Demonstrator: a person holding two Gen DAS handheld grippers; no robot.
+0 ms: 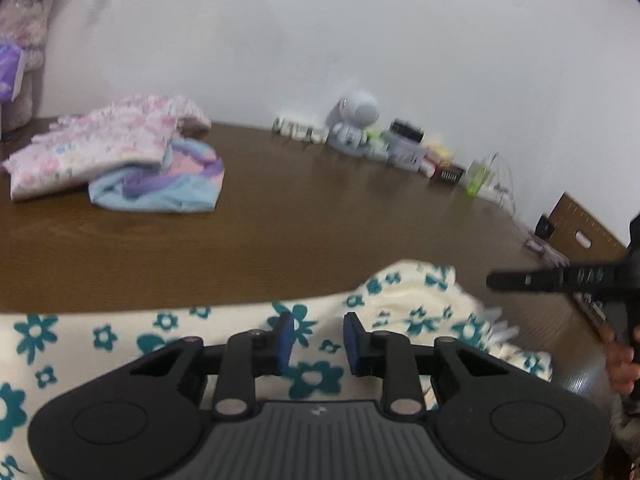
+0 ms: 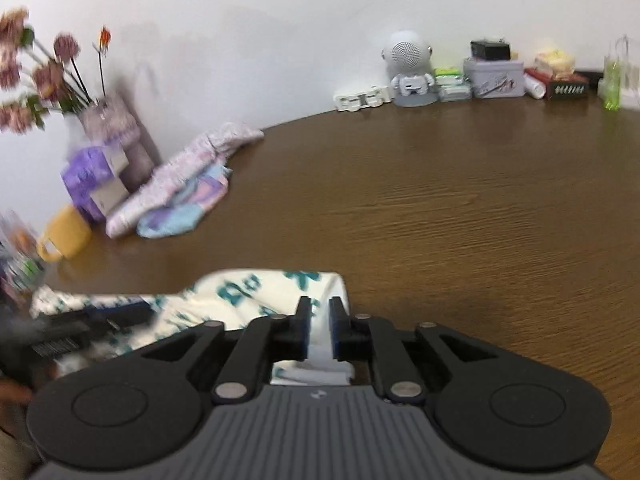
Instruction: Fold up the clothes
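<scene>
- Cream cloth with teal flower print point(image 1: 224, 328) lies spread on the brown wood-grain table point(image 1: 320, 220), at the near edge, well apart from the heap of folded pastel clothes point(image 1: 116, 156) at the table's far side.
- Left gripper point(image 1: 318, 342) hangs over that floral cloth, blue pads parted by a clear gap; nothing is pinched, the fabric only shows flat beneath them.
- Right gripper point(image 2: 320, 330) sits at the cloth's turned-up corner, jaws slightly apart with a white fold of fabric point(image 2: 320, 344) showing in the gap. Whether the pads press it I cannot tell; it looks more like a release than a grip.
- From the left wrist view, the right gripper pokes in as a black bar just beside the cloth's bunched end.
- My read: a fold is being laid down, with both tongs slack over the garment.
- Next call: pick fresh edges, close firmly on a single layer at each side, and carry them across evenly so the fold lands square.
- White round-headed robot figure point(image 2: 410, 68) and the boxes beside it stand by the wall, far from the cloth and clear of the work.
</scene>
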